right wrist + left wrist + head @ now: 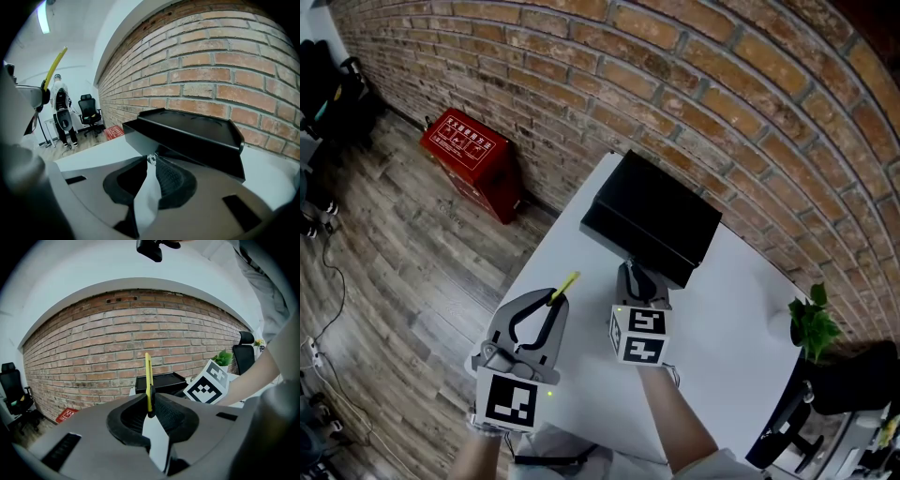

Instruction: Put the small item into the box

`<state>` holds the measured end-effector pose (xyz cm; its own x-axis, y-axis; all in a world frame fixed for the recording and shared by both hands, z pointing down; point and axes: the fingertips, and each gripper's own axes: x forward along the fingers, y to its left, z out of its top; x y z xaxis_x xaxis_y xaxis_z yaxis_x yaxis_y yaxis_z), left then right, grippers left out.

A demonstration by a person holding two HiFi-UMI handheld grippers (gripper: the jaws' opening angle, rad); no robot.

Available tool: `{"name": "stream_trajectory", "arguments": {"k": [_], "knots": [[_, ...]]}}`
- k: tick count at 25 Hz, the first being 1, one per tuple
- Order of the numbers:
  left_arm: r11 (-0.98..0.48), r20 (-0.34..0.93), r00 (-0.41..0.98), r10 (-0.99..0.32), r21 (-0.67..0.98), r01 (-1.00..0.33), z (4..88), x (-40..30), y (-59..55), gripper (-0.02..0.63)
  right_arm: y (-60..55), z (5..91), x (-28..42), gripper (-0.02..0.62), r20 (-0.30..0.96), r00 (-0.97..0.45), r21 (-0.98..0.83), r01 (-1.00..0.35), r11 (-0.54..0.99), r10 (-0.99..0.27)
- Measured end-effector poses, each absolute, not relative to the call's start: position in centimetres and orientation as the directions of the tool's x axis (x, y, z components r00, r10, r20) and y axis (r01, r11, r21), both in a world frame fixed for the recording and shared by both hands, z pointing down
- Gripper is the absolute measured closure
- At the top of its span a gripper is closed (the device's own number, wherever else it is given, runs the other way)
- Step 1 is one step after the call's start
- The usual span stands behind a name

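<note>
Light: bright, even; ceiling lamp (43,18) glows up-left of right gripper (151,159).
Shadows: soft, beneath black box (652,220) ahead of it.
Distortion: fisheye bows brick wall (117,343) beyond left gripper (151,406); corners black.
Focus: gripper bodies nearest lens soft.

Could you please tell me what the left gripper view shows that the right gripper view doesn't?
Only the left gripper view shows the left gripper, fingers shut on the yellow strip, and a potted plant. Only the right gripper view shows the right gripper, fingers closed on a small shiny piece at the front of the black box, and a person. Both show that box, the strip, the brick wall and the red box.
</note>
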<state>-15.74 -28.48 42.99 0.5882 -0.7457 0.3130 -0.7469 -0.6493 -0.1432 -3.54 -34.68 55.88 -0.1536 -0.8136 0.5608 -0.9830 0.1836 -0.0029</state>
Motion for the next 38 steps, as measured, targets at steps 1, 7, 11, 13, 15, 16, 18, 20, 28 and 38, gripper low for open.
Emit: {"name": "stream_trajectory", "arguments": {"k": [1, 7, 11, 13, 15, 16, 18, 20, 28, 38], "knots": [[-0.648, 0.313, 0.587, -0.746, -0.144, -0.747, 42.9, -15.7, -28.4, 0.545, -34.3, 55.9, -3.7, 0.517, 0.563, -0.159, -0.007, -0.982, 0.188, -0.811], [-0.641, 0.309, 0.581, -0.753, -0.143, -0.754, 42.7, -15.9, -28.2, 0.545, -32.4, 55.8, -4.6, 0.517, 0.581, -0.191, -0.047, -0.978, 0.201, -0.792], [-0.638, 0.306, 0.578, -0.756, -0.147, -0.756, 42.5, -15.8, -28.1, 0.545, -31.3, 55.8, -5.0, 0.517, 0.589, -0.205, -0.057, -0.976, 0.212, -0.782], [-0.636, 0.304, 0.577, -0.758, -0.147, -0.757, 42.4, -15.8, -28.1, 0.545, -30.9, 55.8, -5.1, 0.517, 0.591, -0.213, -0.065, -0.974, 0.217, -0.778], [-0.635, 0.305, 0.576, -0.758, -0.147, -0.758, 42.4, -15.7, -28.0, 0.545, -30.6, 55.9, -5.3, 0.517, 0.592, -0.221, -0.068, -0.972, 0.226, -0.775], [-0.635, 0.304, 0.576, -0.759, -0.147, -0.758, 42.4, -15.7, -28.0, 0.545, -30.5, 56.0, -5.4, 0.517, 0.592, -0.224, -0.064, -0.970, 0.233, -0.774], [-0.634, 0.303, 0.576, -0.759, -0.148, -0.759, 42.2, -15.7, -28.0, 0.545, -30.4, 56.2, -5.6, 0.517, 0.594, -0.233, -0.056, -0.967, 0.249, -0.770], [-0.634, 0.303, 0.575, -0.760, -0.151, -0.759, 42.1, -15.6, -28.0, 0.545, -30.3, 56.0, -6.0, 0.517, 0.594, -0.251, -0.049, -0.960, 0.277, -0.765], [-0.634, 0.277, 0.582, -0.764, -0.160, -0.756, 40.6, -14.9, -27.9, 0.545, -29.5, 52.0, -4.7, 0.517, 0.522, -0.239, -0.008, -0.961, 0.275, -0.819], [-0.655, 0.222, 0.618, -0.754, -0.184, -0.733, 36.2, -12.4, -27.1, 0.545, -28.7, 42.8, 0.6, 0.522, 0.341, -0.194, 0.086, -0.968, 0.236, -0.920]]}}
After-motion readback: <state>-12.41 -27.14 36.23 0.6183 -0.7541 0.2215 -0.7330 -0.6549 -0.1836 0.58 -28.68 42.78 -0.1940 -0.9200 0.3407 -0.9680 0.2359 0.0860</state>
